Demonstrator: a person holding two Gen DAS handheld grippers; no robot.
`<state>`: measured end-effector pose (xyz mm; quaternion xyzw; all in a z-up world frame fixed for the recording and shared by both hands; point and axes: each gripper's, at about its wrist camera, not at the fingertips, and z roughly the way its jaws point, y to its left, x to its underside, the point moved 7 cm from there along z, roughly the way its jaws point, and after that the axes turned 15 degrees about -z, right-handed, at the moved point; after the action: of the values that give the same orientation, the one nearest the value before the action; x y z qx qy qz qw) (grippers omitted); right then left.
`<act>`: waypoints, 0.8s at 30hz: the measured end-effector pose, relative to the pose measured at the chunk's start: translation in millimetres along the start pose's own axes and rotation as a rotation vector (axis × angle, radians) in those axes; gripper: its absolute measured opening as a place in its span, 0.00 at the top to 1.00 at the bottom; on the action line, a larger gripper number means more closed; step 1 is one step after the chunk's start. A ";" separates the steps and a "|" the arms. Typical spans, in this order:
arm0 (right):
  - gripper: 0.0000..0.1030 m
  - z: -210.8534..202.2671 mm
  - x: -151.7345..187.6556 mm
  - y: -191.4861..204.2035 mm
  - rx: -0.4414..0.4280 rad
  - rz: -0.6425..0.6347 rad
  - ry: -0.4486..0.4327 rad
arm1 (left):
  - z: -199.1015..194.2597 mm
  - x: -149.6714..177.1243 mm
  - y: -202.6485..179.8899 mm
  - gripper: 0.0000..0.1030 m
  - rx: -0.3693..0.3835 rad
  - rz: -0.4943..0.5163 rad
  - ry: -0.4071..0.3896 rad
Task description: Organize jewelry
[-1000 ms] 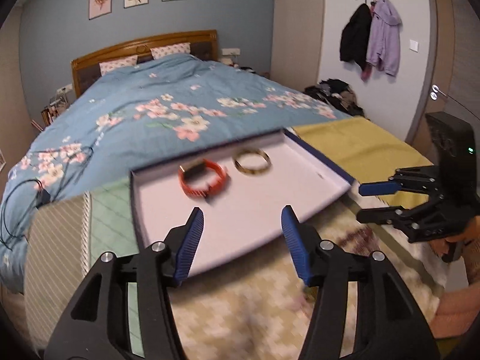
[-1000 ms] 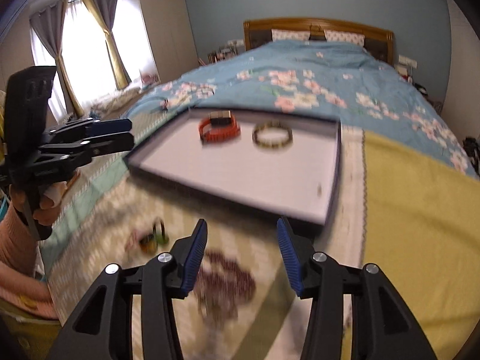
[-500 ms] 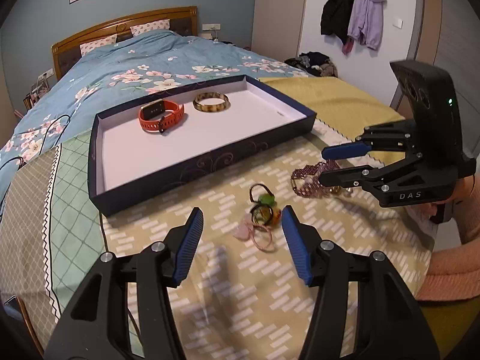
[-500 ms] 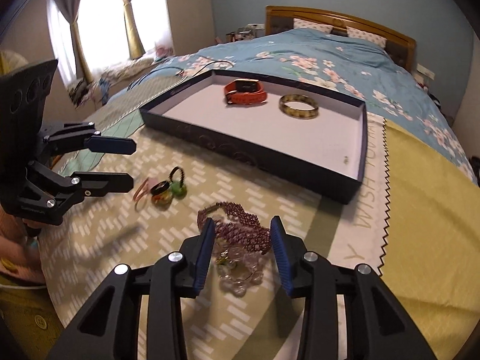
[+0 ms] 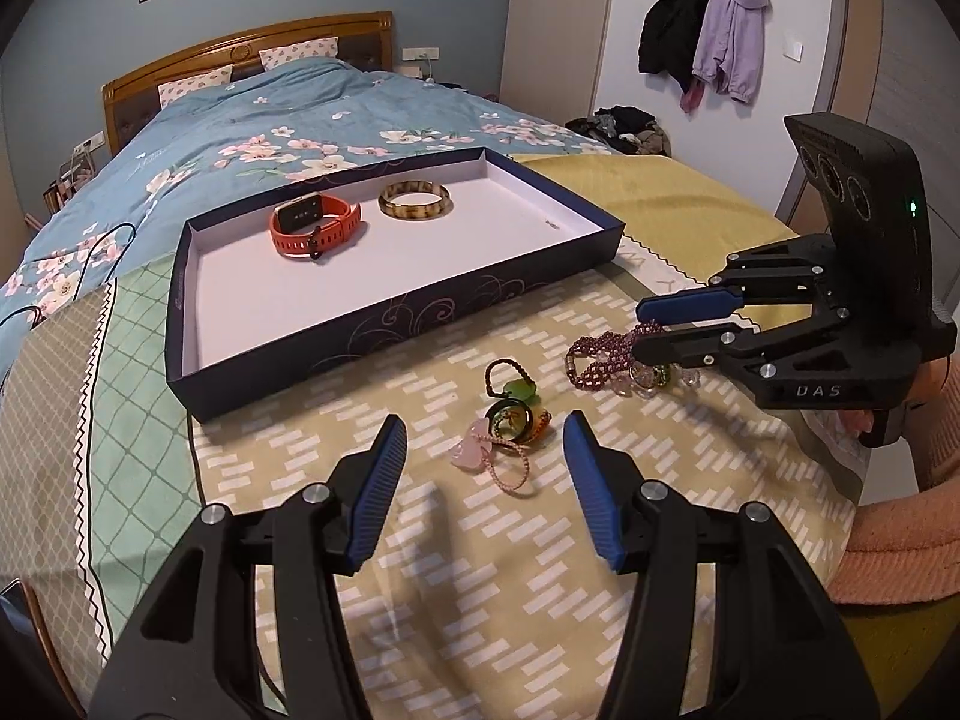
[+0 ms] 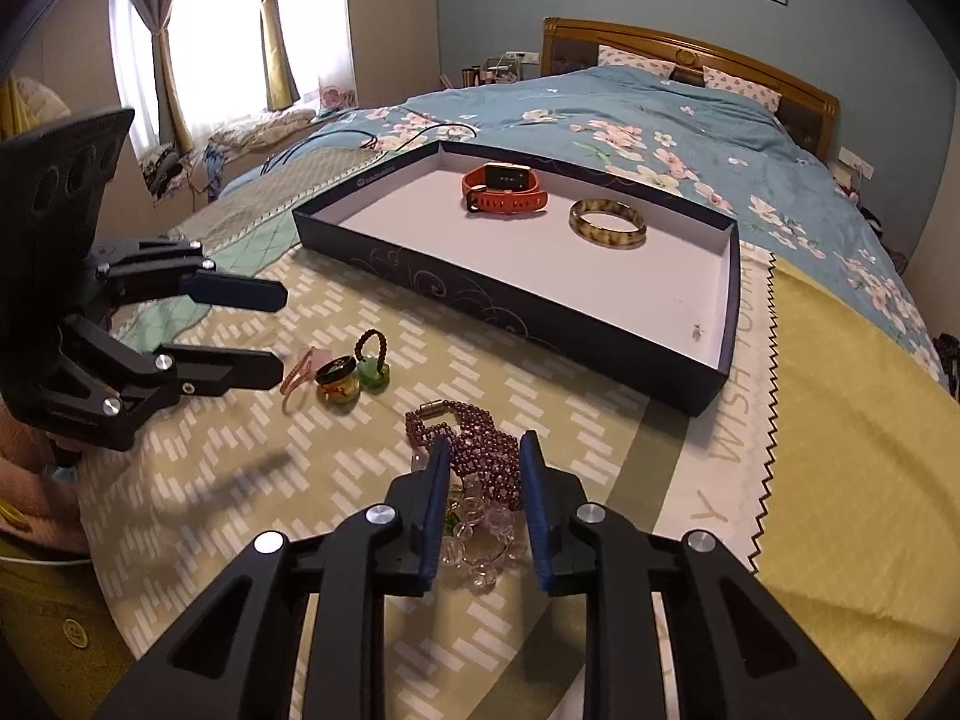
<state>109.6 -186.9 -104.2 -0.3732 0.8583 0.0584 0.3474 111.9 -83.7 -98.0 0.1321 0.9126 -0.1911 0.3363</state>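
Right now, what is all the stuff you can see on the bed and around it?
box tray: one, dark blue with white inside, on the mat
watch: one, orange, in the tray
bangle: one, amber-brown, in the tray beside the watch
purple bead bracelet: one, on the mat, between the right gripper's fingers
clear bead bracelet: one, see-through, under the purple one
small charm pile: several pieces, pink, green and amber, on the mat ahead of the left gripper
mat: one, tan with white dashes
duvet: one, blue with flowers
jackets: two, black and lilac, on wall hooks
left gripper: open, empty
right gripper: jaws just been closing around the purple bracelet
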 end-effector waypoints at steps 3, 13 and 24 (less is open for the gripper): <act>0.91 -0.5 -2.1 2.3 -0.007 -0.007 -0.007 | 0.0 0.1 0.0 0.48 0.000 0.001 0.001; 0.95 -19.3 -18.2 -10.2 0.012 0.038 -0.088 | 2.8 1.7 -6.2 0.49 0.009 0.028 0.010; 0.95 -32.5 -29.6 -27.7 0.018 0.126 -0.170 | 22.6 4.6 -2.0 0.67 0.002 0.017 0.085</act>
<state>124.8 -200.6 -56.5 -0.3090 0.8481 0.1037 0.4177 120.5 -94.8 -116.4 0.1482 0.9248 -0.1833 0.2986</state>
